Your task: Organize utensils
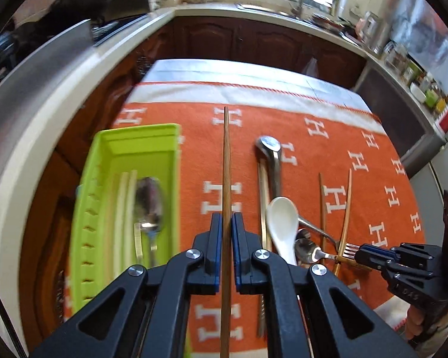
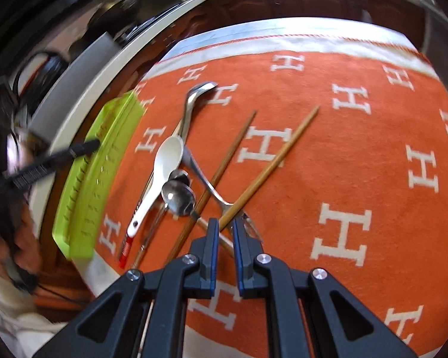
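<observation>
A table (image 1: 194, 68) carries an orange H-patterned blanket (image 1: 358, 179). On the blanket, a green tray (image 1: 167, 161) lies left of a utensil heap: white spoon (image 1: 282, 223), metal spoons (image 2: 179, 198), two wooden chopsticks (image 2: 268, 167) farthest from the tray

The cloth (image 1: 283, 137) is orange, patterned with white H letters, bordered white with red stitching at twelve o'clock. The tray (image 1: 104, 149) at nine o'clock is lime green. A white spoon (image 2: 164, 164) ends in red. Chopsticks (image 2: 271, 167) are brown; metal spoons (image 2: 179, 198) silver.
</observation>
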Demonstrator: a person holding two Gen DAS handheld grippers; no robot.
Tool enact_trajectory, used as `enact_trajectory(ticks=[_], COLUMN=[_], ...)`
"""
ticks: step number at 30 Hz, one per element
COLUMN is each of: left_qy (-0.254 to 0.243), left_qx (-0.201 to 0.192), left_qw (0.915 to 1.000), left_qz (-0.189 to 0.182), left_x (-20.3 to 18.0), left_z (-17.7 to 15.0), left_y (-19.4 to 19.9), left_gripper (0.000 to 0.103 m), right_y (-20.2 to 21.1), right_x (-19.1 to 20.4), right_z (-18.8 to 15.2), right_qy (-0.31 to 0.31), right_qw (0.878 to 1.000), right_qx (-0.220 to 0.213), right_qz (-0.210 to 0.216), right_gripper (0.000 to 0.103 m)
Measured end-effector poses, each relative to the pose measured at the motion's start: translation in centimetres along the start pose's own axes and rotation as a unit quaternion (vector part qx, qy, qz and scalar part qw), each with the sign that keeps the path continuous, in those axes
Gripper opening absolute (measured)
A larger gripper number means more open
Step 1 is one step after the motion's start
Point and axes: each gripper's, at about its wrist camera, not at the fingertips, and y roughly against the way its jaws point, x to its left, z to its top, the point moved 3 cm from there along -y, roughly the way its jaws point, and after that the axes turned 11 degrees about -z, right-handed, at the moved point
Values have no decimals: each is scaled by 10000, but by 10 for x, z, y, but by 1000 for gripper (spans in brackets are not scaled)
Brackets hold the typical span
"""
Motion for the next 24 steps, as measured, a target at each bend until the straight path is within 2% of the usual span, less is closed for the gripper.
enact_trajectory(ticks=[7, 11, 13, 15, 18, 20, 22, 24], left_qy=[267, 339, 369, 434, 552, 591, 609, 635], left_qx=[89, 179, 205, 242, 292, 304, 306, 302], left_qw=[9990, 9981, 9977, 9972, 9967, 9965, 9964, 9963], left_qz=[344, 472, 531, 555, 529, 504, 503, 501], left_x=[44, 64, 72, 79, 90, 92, 95, 99], left_z=[-14, -24, -27, -29, -33, -36, -38, -39], left_y=[22, 28, 28, 25, 21, 18, 16, 14], left_gripper=[4, 4, 4, 4, 4, 4, 4, 4], right_y=[-6, -16, -19, -24, -26, -26, -26, -21], right_x=[32, 43, 46, 51, 57, 60, 62, 62], right_z=[8, 6, 4, 2, -1, -1, -1, -1], right_qy=[1051, 1572, 1775, 1976, 2270, 2332, 2315, 2246], right_qw=[9942, 9865, 9826, 9780, 9710, 9688, 9689, 9707], right_qx=[-14, 165, 270, 365, 280, 265, 259, 224], right_qz=[-211, -420, -483, -551, -700, -798, -833, -828], right_gripper=[10, 10, 17, 18, 18, 15, 7, 6])
